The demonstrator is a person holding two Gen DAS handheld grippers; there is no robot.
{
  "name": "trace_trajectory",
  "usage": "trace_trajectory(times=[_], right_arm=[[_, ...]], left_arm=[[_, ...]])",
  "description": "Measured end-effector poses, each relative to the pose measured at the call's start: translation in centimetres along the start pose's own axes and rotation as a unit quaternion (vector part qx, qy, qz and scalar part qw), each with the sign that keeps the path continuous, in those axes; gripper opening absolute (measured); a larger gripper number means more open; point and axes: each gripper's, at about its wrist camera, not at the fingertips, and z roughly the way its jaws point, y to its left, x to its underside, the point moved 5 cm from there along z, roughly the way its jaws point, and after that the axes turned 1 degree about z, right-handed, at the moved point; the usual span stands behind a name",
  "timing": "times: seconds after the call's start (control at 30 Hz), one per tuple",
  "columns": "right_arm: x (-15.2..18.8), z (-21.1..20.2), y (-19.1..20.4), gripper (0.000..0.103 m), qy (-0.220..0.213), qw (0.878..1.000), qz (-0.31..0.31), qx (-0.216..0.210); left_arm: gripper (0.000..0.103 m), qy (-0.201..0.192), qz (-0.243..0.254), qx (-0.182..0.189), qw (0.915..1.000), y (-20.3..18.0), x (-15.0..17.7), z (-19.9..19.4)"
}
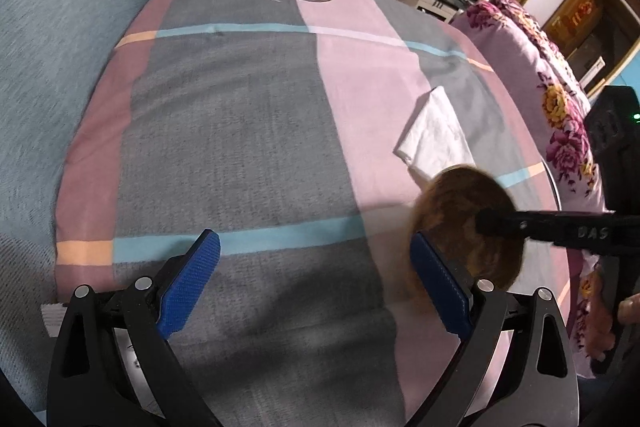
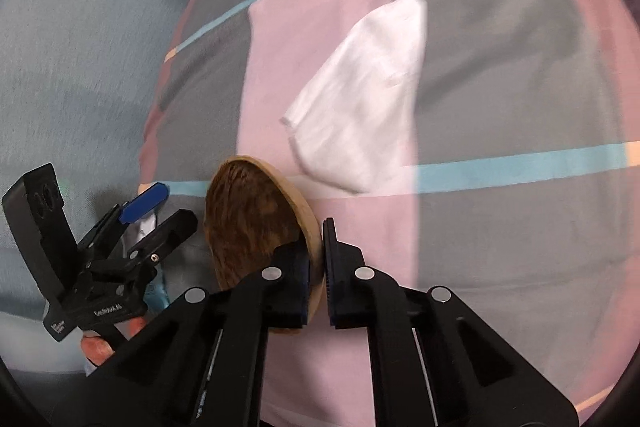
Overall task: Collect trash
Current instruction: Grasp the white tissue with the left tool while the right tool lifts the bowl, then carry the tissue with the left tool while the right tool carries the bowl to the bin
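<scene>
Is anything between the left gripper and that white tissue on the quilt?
Yes. The wooden bowl, clamped at its rim by the right gripper, sits just ahead of the open left gripper on its right side, overlapping the near corner of the white tissue.

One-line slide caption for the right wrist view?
Right claw shut on wooden bowl rim, white tissue lying ahead on the checked pillow.

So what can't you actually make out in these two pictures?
- Wooden bowl: its rim under the right gripper is hidden by the pads; in the left wrist view it is blurred.
- White tissue: the near corner sits behind the bowl in the left wrist view.
- Left gripper: open and holding nothing, and what lies below it is hidden by its own frame.
</scene>
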Motion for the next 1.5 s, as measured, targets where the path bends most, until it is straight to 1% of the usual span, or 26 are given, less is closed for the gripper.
trace_trajectory(times=[0.13,0.3,0.4,0.57,0.63,0.8,0.83,0.87,0.9,0.93,0.97,1.0,1.03,1.07,1.1,1.13,1.2,1.27,1.5], right_arm=[[0.4,-3.6,-2.7,0.006,-0.040,0.999,0.020,0.022],[0.5,-7.1,-6.0,0.006,-0.085,0.994,0.047,0.045],[0.0,-8.4,-7.8,0.006,-0.104,0.991,0.063,0.053],[-0.7,-10.6,-11.1,0.006,-0.122,0.987,0.079,0.062],[-1.0,-11.0,-12.0,0.006,-0.125,0.986,0.083,0.067],[-1.1,-11.9,-14.4,0.006,-0.135,0.983,0.093,0.082],[-1.0,-12.1,-14.7,0.006,-0.137,0.983,0.094,0.083],[-1.1,-12.3,-15.1,0.006,-0.139,0.982,0.095,0.085],[-1.1,-12.4,-15.5,0.006,-0.141,0.982,0.096,0.086],[-1.1,-12.5,-15.9,0.006,-0.143,0.981,0.097,0.087],[-1.1,-12.5,-16.0,0.006,-0.144,0.981,0.098,0.088],[-1.0,-12.6,-16.4,0.006,-0.146,0.980,0.100,0.088],[-1.0,-12.7,-16.7,0.006,-0.147,0.980,0.103,0.087],[-1.0,-12.6,-16.9,0.006,-0.148,0.980,0.105,0.086],[-0.9,-12.7,-17.2,0.006,-0.149,0.979,0.108,0.085],[-0.9,-12.7,-17.4,0.006,-0.150,0.979,0.110,0.085],[-0.7,-12.9,-17.9,0.006,-0.154,0.978,0.114,0.084],[-0.5,-13.3,-18.2,0.006,-0.159,0.977,0.117,0.082],[0.6,-15.3,-19.9,0.006,-0.184,0.971,0.131,0.080]], left_arm=[[0.096,0.006,0.010,0.010,0.9999,-1.6,-0.7,1.0],[0.096,0.011,0.038,0.028,0.9988,-5.3,-2.2,2.8],[0.096,0.020,0.055,0.040,0.9975,-7.5,-3.1,4.3],[0.096,0.038,0.078,0.040,0.9955,-10.4,-4.4,6.9],[0.096,0.038,0.088,0.029,0.9950,-11.3,-4.8,7.5],[0.096,0.039,0.107,0.028,0.9931,-13.2,-5.4,8.6],[0.093,0.037,0.113,0.020,0.9927,-13.4,-5.4,8.8],[0.085,0.032,0.125,0.003,0.9916,-13.7,-5.4,8.8],[0.081,0.028,0.135,-0.008,0.9905,-13.9,-5.4,8.9],[0.071,0.024,0.143,-0.017,0.9893,-14.1,-5.4,8.9],[0.060,0.020,0.149,-0.028,0.9882,-14.2,-5.4,8.8],[0.053,0.017,0.151,-0.035,0.9878,-14.1,-5.5,8.8],[0.037,0.014,0.148,-0.039,0.9881,-14.0,-5.7,8.7],[0.018,0.015,0.138,-0.038,0.9895,-13.9,-5.9,8.6],[0.014,0.019,0.127,-0.029,0.9913,-13.8,-6.0,8.6],[0.011,0.021,0.121,-0.025,0.9922,-13.7,-6.0,8.5],[0.011,0.011,0.117,-0.033,0.9926,-13.9,-6.2,8.1],[0.010,0.004,0.115,-0.027,0.9929,-14.6,-6.3,7.4],[0.010,-0.016,0.146,-0.005,0.9891,-19.0,-6.5,5.3]])
